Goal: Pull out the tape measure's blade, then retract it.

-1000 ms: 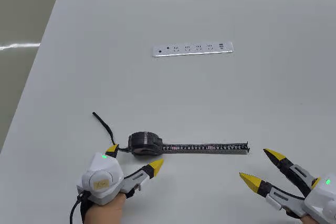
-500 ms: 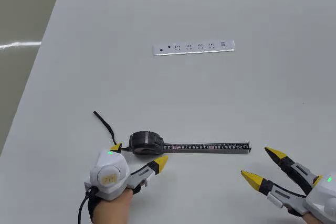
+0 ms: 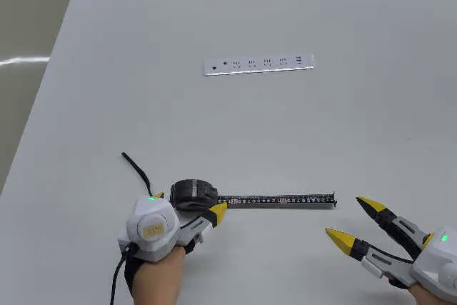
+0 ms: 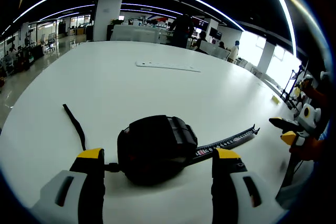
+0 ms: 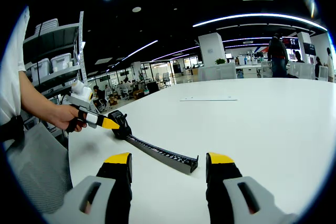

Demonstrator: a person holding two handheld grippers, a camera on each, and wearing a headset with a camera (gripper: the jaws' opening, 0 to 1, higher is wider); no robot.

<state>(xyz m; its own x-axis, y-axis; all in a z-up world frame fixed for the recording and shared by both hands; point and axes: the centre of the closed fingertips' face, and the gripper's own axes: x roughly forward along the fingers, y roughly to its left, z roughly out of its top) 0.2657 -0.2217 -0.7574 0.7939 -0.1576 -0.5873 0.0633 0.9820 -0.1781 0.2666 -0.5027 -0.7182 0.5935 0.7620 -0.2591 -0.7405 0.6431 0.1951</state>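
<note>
White workbench (image 3: 250, 126) in your head view bears the black round tape measure (image 3: 193, 193), its dark marked blade (image 3: 285, 200) drawn out toward your right gripper (image 3: 350, 218), jaws spread and empty; your left gripper view has the left gripper (image 4: 157, 156) unclenched astride the tape measure, seemingly not touching; your right gripper view faces the blade's tip.

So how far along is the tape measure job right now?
Done: the blade lies pulled out along the table. In hand: the left gripper, open, has its fingers either side of the tape measure case without clamping it; the right gripper hovers open near the blade's tip. To do: retracting the blade.
</note>
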